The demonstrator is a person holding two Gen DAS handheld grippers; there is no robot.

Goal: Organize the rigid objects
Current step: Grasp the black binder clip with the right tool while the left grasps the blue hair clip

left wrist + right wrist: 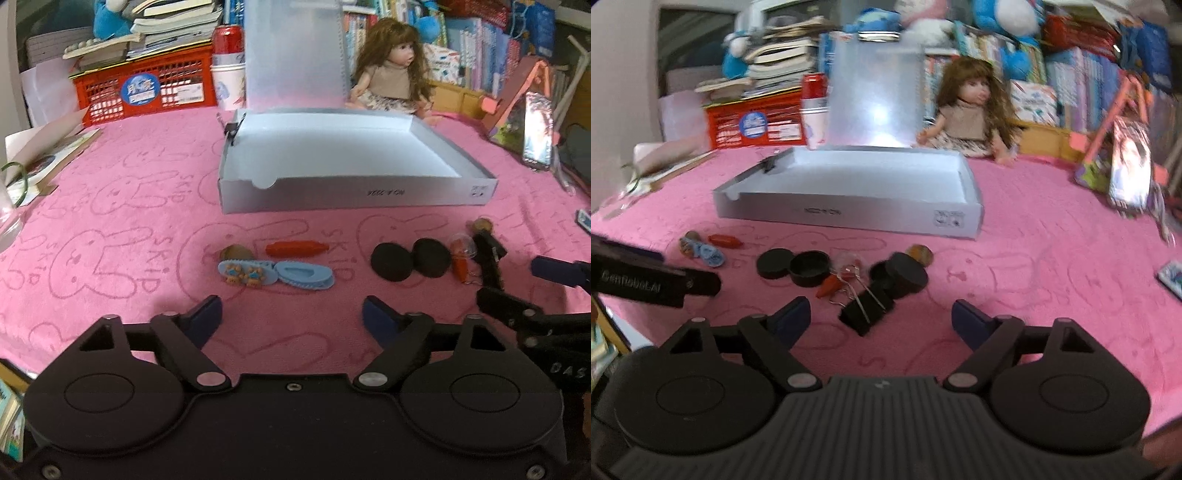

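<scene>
An open silver box point(354, 192) lies on the pink towel with its lid raised. In front of it lie a blue bear hair clip point(245, 275), a blue oval clip point(304, 276), a red capsule-shaped toy point(297, 248), two black round pieces point(391, 262), a small carrot charm point(460, 260) and a black binder clip point(866, 310). My left gripper point(291, 317) stands open just short of the blue clips, holding nothing. My right gripper point(879, 317) is open too, and the binder clip lies just beyond its fingertips, untouched. Black round containers point(809, 267) sit left of the clip.
A doll point(391, 70) sits behind the box, with a red crate point(147, 92), a can and stacked books at the back. A shiny packet point(537, 129) leans at the right. Papers lie at the towel's left edge. The right wrist view is blurred.
</scene>
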